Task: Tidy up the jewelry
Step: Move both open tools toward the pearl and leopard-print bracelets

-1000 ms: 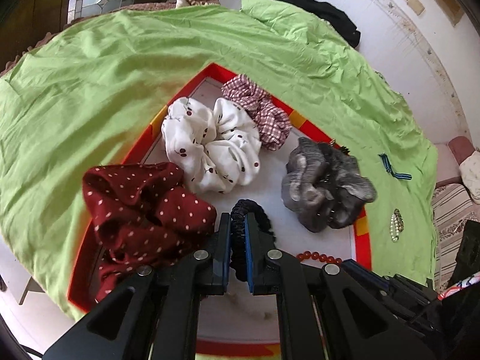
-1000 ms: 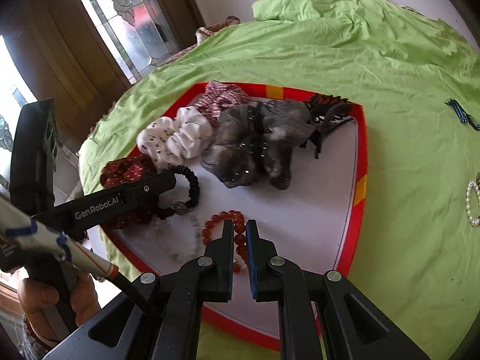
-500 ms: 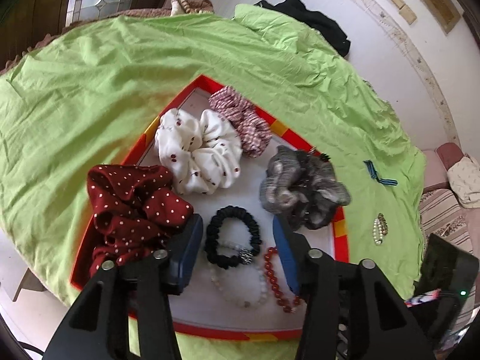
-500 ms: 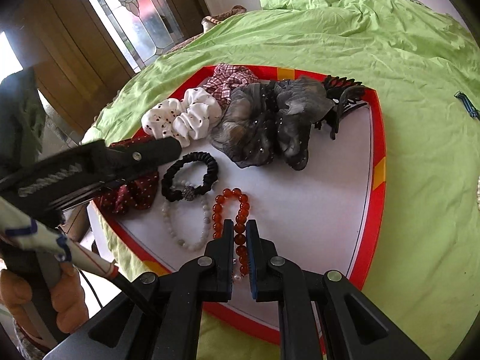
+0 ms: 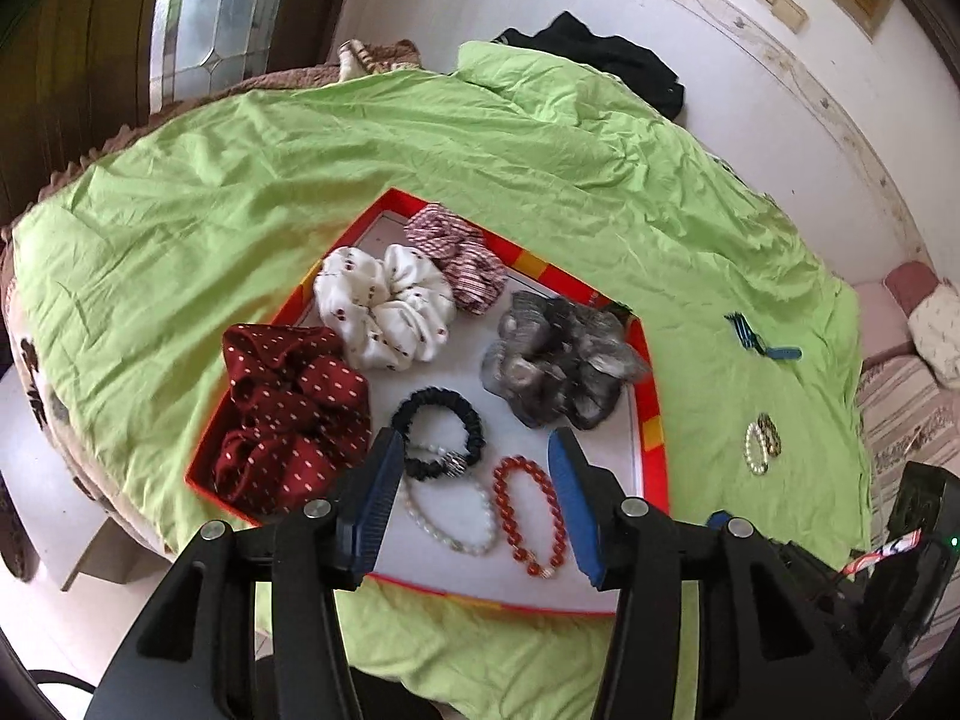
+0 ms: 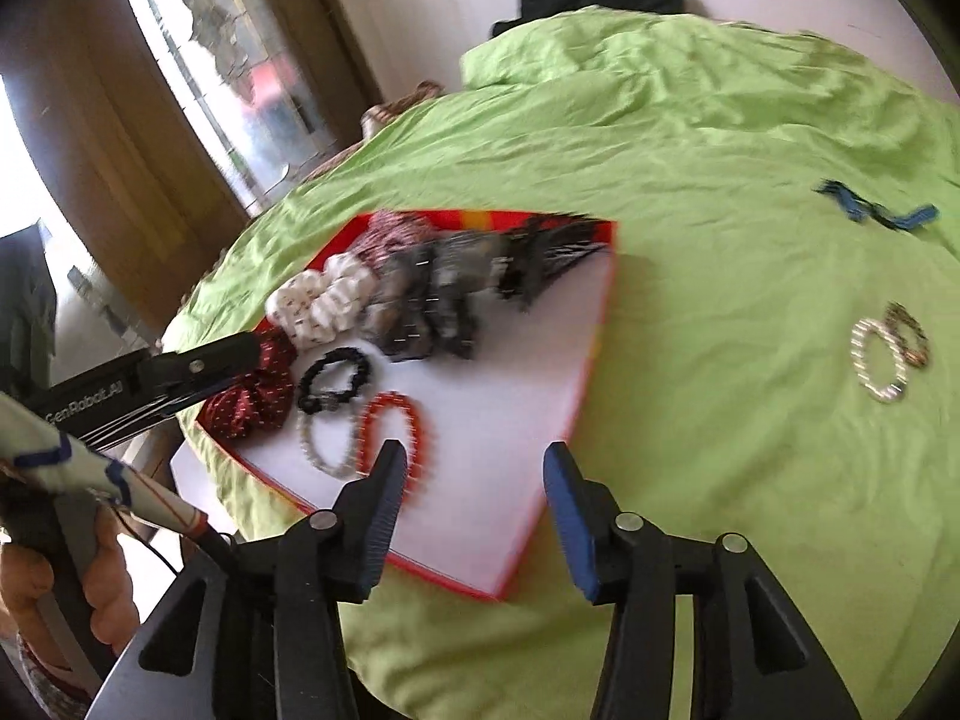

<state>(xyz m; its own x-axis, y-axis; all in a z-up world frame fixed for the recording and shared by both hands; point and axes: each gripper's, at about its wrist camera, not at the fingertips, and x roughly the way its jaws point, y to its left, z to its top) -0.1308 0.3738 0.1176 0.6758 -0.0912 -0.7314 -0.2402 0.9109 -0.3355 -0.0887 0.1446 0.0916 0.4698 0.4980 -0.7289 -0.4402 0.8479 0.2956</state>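
Left view, left to right: my left tongs (image 5: 474,498) stand half open, empty, above the tray (image 5: 651,420) at frame centre; black hair band (image 5: 438,432), white beads (image 5: 447,516), red beads (image 5: 531,516) lie inside. Right view: my right tongs (image 6: 468,504) are opening, empty; pearl bracelet (image 6: 879,363) at right on the green sheet (image 6: 720,240).

R hand-held gripper (image 6: 471,483) opening, empty, above tray (image 6: 516,414)
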